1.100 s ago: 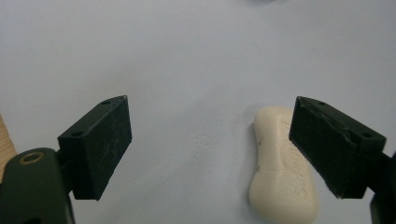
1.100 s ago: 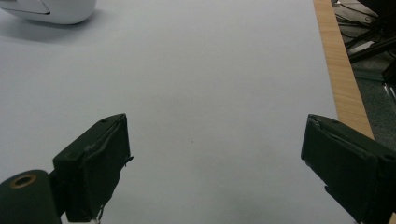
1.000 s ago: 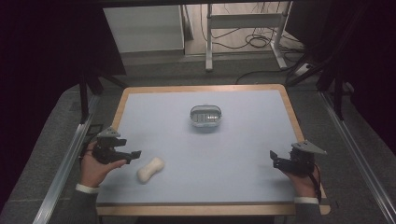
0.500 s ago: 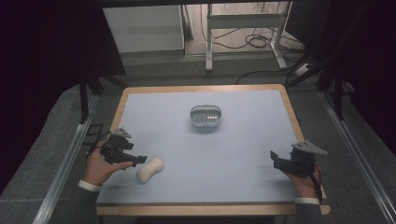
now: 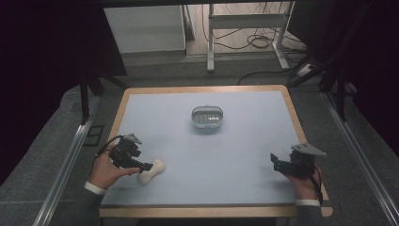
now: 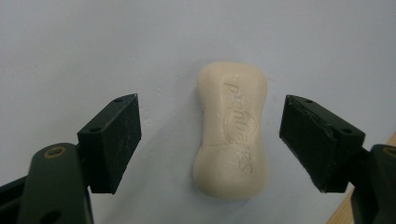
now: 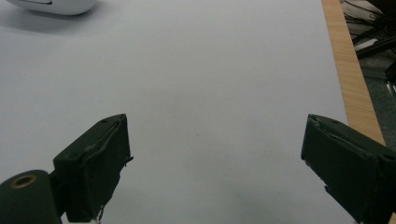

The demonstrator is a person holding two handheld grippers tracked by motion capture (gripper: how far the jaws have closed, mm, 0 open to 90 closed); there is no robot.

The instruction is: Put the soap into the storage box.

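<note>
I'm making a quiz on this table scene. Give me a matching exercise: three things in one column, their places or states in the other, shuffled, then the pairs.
1. soap bar
2. soap dish
3. right gripper

A. open over bare tabletop, near the table's right edge
B. lies flat between the open left gripper jaws, untouched
C. stands mid-table toward the far side

Pairs: 1-B, 2-C, 3-A

Cream soap bar (image 6: pixel 232 130) — waisted, embossed, flat on table (image 5: pixel 244 155).

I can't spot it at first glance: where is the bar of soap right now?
The bar of soap lies flat on the table near its front left corner in the high view, between the open jaws of the left gripper, far from the dish.
</note>
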